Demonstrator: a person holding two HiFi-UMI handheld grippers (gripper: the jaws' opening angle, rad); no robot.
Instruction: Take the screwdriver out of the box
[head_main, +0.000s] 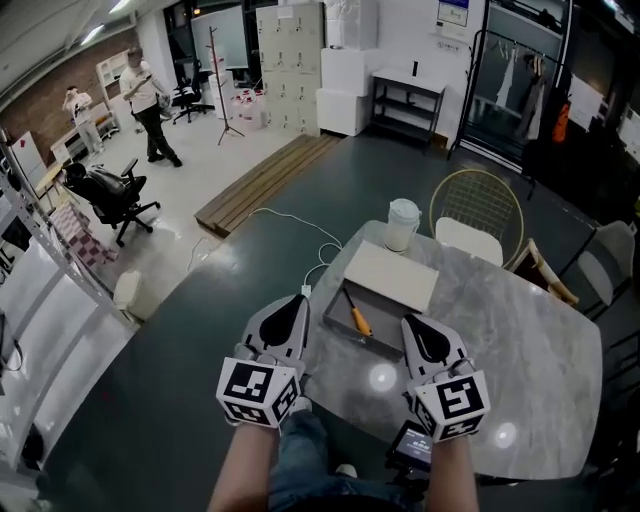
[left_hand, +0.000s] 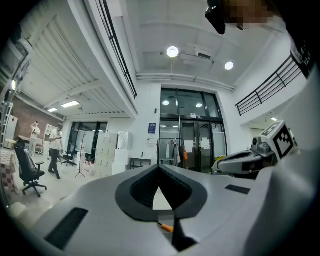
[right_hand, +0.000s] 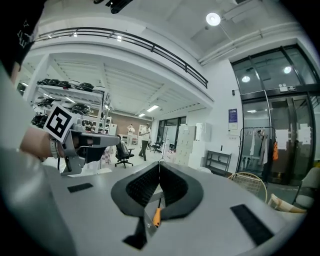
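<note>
The right gripper (right_hand: 160, 164) has its jaws pressed together with nothing between them, and the left gripper (left_hand: 160, 169) is the same, closed and empty. Both are held low at the near edge of the marble table (head_main: 520, 340) and point almost level toward the open grey box (head_main: 365, 347), one at each side of it. The screwdriver (head_main: 355, 314) lies flat on the bottom of this box, with its orange handle toward the person and its dark shaft pointing away. A white lid (head_main: 392, 276) seems to rest over the far part of the box. From the right gripper the tool is just ahead, a little to the left and below the jaw tips; neither gripper touches it. I judge it to be light, stiff and not fragile. The handle looks smooth and round, so it may roll or slip if it is pinched at the end. The best hold is probably across the middle of the handle, from above, because the box wall is near
</note>
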